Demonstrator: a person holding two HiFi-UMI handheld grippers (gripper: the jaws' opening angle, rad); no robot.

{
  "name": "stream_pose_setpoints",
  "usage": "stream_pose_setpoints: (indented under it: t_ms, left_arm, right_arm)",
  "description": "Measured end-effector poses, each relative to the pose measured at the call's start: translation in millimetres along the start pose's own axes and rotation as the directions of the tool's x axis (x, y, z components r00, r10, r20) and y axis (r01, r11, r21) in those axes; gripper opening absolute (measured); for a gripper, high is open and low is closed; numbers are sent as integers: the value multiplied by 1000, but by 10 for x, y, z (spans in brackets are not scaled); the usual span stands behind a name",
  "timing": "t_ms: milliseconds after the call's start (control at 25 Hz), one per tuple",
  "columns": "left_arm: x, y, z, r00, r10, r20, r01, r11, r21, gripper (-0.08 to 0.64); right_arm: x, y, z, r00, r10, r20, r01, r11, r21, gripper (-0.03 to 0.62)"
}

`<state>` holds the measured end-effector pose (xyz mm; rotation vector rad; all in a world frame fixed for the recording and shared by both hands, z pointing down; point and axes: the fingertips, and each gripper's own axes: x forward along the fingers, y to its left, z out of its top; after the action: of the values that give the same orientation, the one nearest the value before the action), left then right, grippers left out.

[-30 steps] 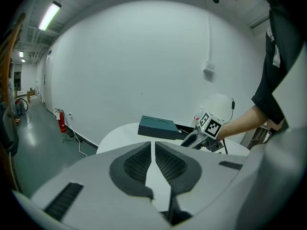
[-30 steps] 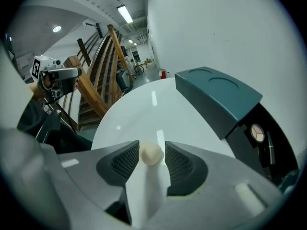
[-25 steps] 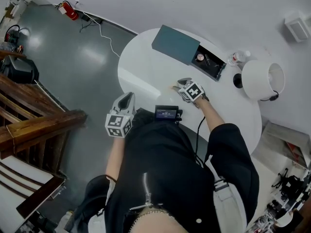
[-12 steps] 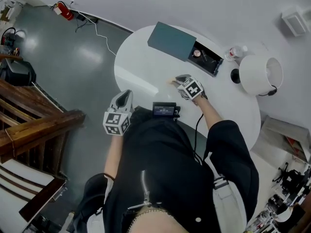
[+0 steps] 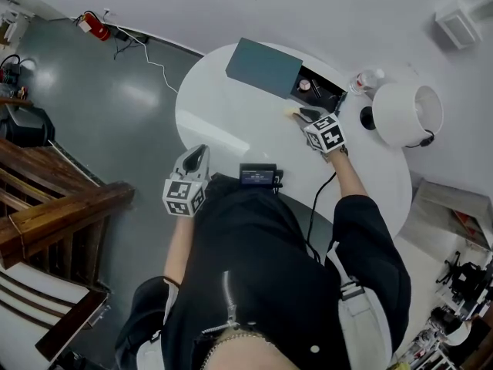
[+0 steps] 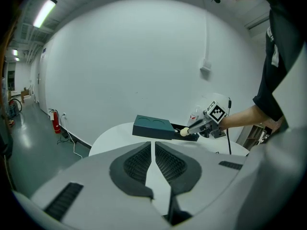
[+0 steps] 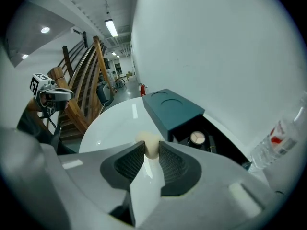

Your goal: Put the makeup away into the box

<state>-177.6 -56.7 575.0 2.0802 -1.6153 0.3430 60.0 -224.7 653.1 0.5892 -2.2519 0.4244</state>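
The person is standing at the round white table [image 5: 231, 122], holding a gripper in each hand. The right gripper [image 5: 306, 115] is reaching out over the tabletop towards the dark teal box [image 5: 266, 66]. Its jaws have just been closing and are now gripping a small cream-coloured makeup sponge [image 5: 293, 112] between the pads. The sponge is hanging clear of the table, just beside the open end of the box and not yet inside it.

The box is lying with its lid [image 7: 170, 107] slid aside, covering most of it and leaving one end uncovered. A round compact [image 7: 196, 138] is sitting in that uncovered part, next to a couple of slim dark items that I can't quite make out.

The left gripper [image 5: 198, 155] is hovering close to the person's body near the table's edge, well apart from the box. Its jaws are drawn together to a thin slit, with nothing between them.

Beyond the box, a clear plastic bottle [image 5: 363, 81] and a white lamp [image 5: 400, 114] are standing near each other on the table.
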Motion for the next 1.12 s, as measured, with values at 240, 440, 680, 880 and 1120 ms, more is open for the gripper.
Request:
stream_pose_setpoints:
  t_ms: [240, 440, 680, 880, 1120]
  left_arm:
    - [8, -26, -14, 1000, 0, -6, 0, 1000, 1, 15]
    - [3, -31, -18, 1000, 10, -8, -10, 1000, -3, 15]
    - [-8, -26, -39, 1000, 21, -14, -22, 1000, -6, 15]
    - [-26, -11, -54, 999, 34, -19, -35, 999, -13, 15]
    - [-64, 25, -82, 998, 56, -30, -57, 998, -24, 15]
  right_arm:
    - [-162, -453, 18, 995, -92, 35, 89, 992, 88, 92]
    - [-181, -780, -28, 988, -155, 16, 151, 975, 161, 92]
    - [-9, -1073, -184, 979, -195, -66, 205, 946, 251, 92]
    - [129, -1185, -309, 970, -184, -159, 225, 928, 297, 92]
    - [281, -1216, -405, 968, -140, -209, 208, 913, 350, 107]
